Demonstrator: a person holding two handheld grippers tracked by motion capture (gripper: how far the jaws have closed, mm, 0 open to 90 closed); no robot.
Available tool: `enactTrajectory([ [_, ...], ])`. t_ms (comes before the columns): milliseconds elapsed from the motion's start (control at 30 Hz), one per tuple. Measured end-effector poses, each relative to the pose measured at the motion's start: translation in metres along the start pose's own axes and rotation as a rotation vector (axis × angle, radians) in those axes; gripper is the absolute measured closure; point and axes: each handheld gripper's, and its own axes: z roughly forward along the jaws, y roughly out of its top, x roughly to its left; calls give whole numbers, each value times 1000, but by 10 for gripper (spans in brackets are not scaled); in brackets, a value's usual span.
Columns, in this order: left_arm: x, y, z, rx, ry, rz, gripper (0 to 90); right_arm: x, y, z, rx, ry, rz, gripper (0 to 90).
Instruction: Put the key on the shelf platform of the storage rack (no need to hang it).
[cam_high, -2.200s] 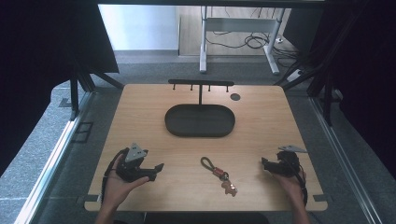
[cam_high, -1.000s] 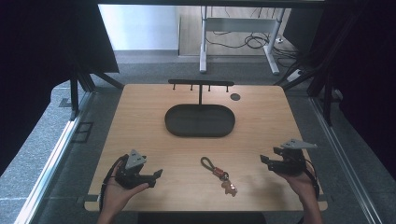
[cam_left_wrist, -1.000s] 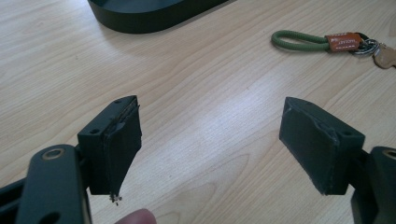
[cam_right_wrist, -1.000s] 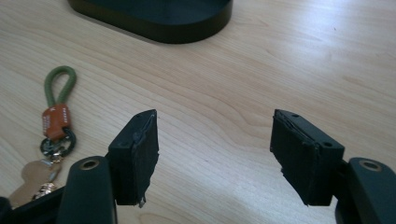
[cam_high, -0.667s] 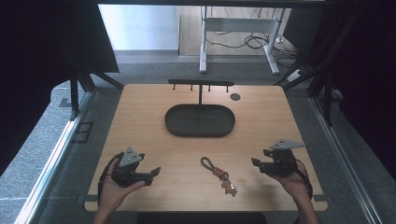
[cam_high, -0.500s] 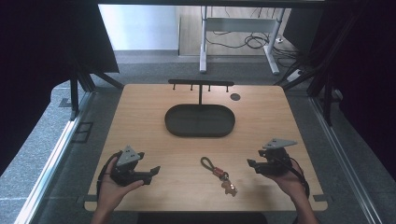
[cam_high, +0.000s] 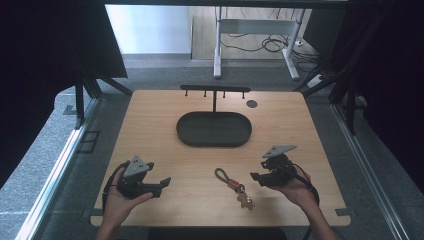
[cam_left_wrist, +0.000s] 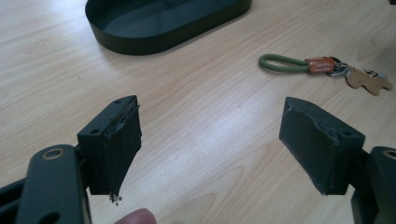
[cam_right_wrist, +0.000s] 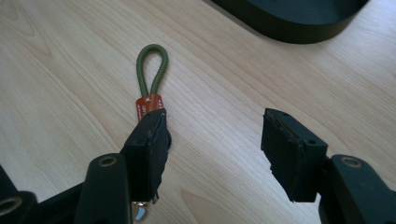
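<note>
The left gripper (cam_high: 162, 183) rests low on the table (cam_high: 150, 130), well left of the keychain (cam_high: 233, 183), jaws spread wide and empty. The keychain lies flat, nearer the person than the oval tray (cam_high: 214, 128) with its hook rack (cam_high: 215, 89). Just right of the keychain, the right gripper (cam_high: 255, 176) hovers with jaws apart; closing squarely across the orange tab (cam_right_wrist: 148, 104) seems best. Its lettering is unreadable.

Soft even daylight, dark surroundings, slightly blurry overhead view.
</note>
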Motion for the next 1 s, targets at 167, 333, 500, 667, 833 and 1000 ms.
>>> enactTrajectory([
  [167, 2, -1, 2, 7, -1, -3, 210, 3, 9, 13, 30, 23, -16, 432],
  [333, 2, -2, 8, 19, -13, 2, 210, 11, 15, 27, 68, 40, -45, 443],
  [500, 0, -1, 6, 15, -14, 7, 210, 18, 16, 40, 96, 48, -65, 454],
  [667, -1, -1, 6, 12, -8, 3, 210, 22, 14, 52, 121, 57, -71, 461],
  [833, -1, -1, 7, 18, -12, 7, 210, 26, 12, 60, 142, 66, -80, 465],
  [1000, -2, -1, 9, 22, -20, 15, 209, 29, 11, 67, 157, 77, -89, 472],
])
